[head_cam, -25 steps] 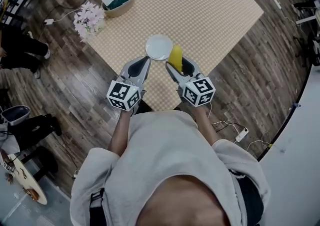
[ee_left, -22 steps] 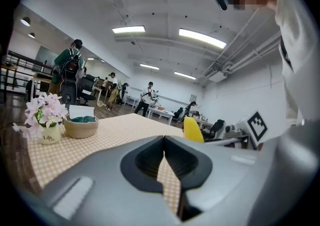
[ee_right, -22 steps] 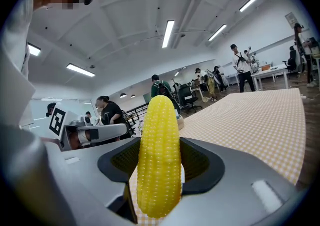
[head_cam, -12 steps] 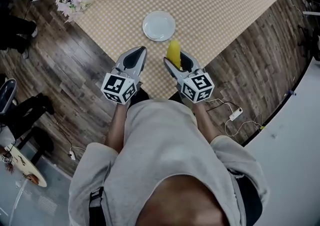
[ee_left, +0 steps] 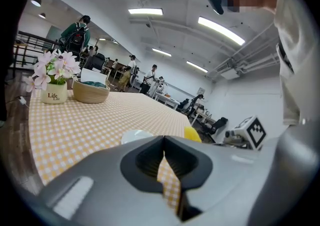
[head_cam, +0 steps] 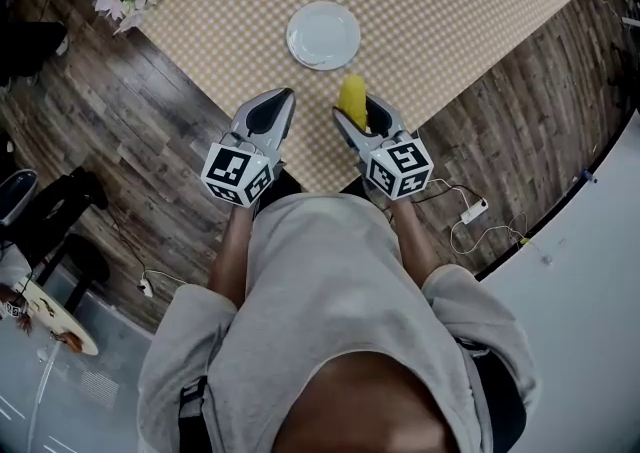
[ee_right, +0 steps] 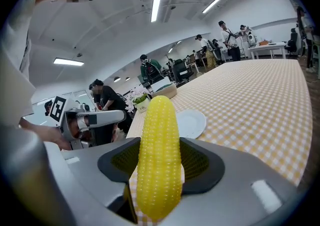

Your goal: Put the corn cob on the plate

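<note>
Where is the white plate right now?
In the head view, the plate sits on the checkered tablecloth, just beyond and left of the corn cob.

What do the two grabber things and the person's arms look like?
The left gripper and right gripper are smooth grey shells tapering to pointed jaws, with dark ribbed pads inside. Each carries a white cube printed with black square markers. The person wears a pale grey top with sleeves pushed up.
</note>
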